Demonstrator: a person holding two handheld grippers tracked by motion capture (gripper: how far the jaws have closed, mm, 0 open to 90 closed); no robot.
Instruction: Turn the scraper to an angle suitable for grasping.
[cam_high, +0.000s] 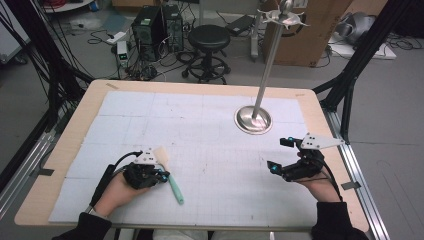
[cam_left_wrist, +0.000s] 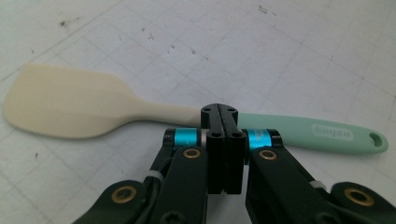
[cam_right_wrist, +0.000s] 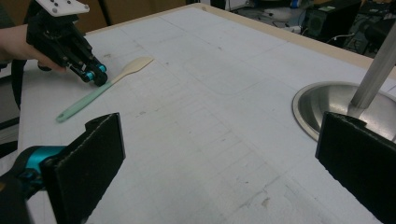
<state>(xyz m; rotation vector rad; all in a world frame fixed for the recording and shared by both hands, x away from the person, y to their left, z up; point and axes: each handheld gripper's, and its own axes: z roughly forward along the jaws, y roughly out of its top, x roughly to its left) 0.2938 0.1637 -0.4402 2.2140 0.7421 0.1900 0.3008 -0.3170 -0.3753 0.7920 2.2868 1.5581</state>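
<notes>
Mint-handled spatula (cam_high: 171, 176) flat, pale blade pointing away

wooden table (cam_high: 60, 165), white gridded mat (cam_high: 200, 150) on it, spatula (cam_high: 172, 182) and metal stand base (cam_high: 253, 120) on mat

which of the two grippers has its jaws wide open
The right gripper, near the metal stand: its two black jaws stand far apart with nothing between them. The left gripper has its jaws pressed together by the spatula.

Spatula (cam_high: 171, 178) lying on the surface (cam_high: 210, 150) at near left, left gripper (cam_high: 159, 176) directly over its neck, stand base (cam_high: 253, 120) at far right, right gripper (cam_high: 278, 155) in front of it, well apart from spatula.
</notes>
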